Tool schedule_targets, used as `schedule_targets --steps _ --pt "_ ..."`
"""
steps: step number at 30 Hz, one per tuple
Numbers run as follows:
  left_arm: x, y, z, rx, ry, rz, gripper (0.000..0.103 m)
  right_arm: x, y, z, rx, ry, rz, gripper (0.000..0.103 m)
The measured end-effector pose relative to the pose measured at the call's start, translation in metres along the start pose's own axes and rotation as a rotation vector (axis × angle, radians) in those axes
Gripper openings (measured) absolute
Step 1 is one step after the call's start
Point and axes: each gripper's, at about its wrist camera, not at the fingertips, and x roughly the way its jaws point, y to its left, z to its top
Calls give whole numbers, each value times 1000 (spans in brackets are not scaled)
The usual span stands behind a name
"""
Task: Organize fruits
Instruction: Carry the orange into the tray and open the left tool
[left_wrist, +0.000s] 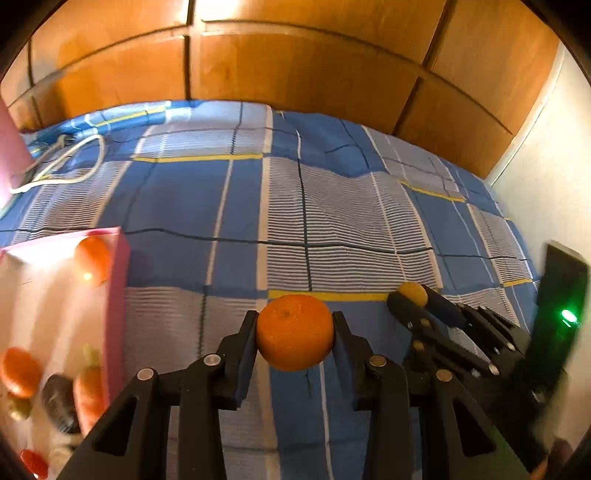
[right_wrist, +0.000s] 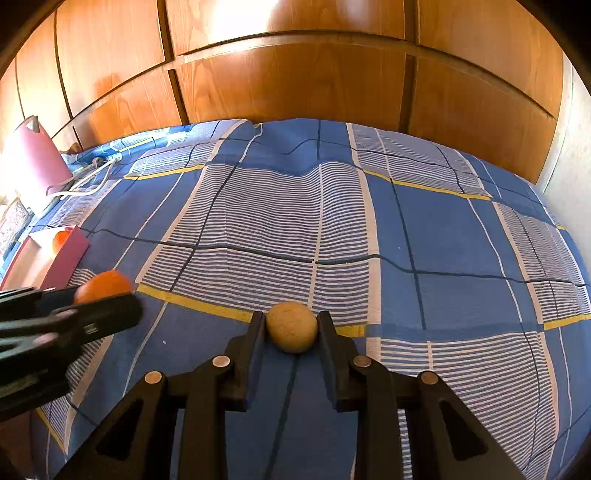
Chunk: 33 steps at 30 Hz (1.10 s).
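Observation:
My left gripper (left_wrist: 295, 325) is shut on an orange (left_wrist: 294, 331) and holds it above the blue checked bedsheet (left_wrist: 332, 206). My right gripper (right_wrist: 291, 326) is shut on a small round yellow-tan fruit (right_wrist: 291, 326). In the left wrist view the right gripper (left_wrist: 410, 299) shows to the right with the yellow fruit (left_wrist: 413, 292). In the right wrist view the left gripper (right_wrist: 107, 302) shows at the left with the orange (right_wrist: 103, 285). A pink-sided white box (left_wrist: 116, 295) at the left holds oranges (left_wrist: 92, 260), a carrot (left_wrist: 88, 395) and other produce.
A wooden wardrobe (left_wrist: 295, 66) stands behind the bed. A white cable (left_wrist: 74, 158) lies at the far left of the sheet beside a pink object (right_wrist: 33, 162). A white wall (left_wrist: 554, 177) is at the right. The box also shows in the right wrist view (right_wrist: 66, 254).

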Motion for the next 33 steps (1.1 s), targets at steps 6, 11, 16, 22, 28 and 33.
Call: schedule_targets --steps 6,11,16,22,28,33 --pt "-36 10 -14 -7 -48 15 38 0 1 0 -3 0 -4 28" --pt "-60 21 -28 -16 -83 26 38 0 3 0 -14 1 -17 28" --pt "-83 34 -42 -31 -115 36 38 0 4 0 -13 1 -16 28" --pt "-106 51 -55 -55 -149 47 38 -1 7 -1 -27 -1 -34 28" --pt "-122 71 -67 -85 -168 69 38 0 5 0 -21 -1 -26 28" --pt "-131 99 -77 -144 -178 107 38 0 9 0 -41 -1 -50 28"
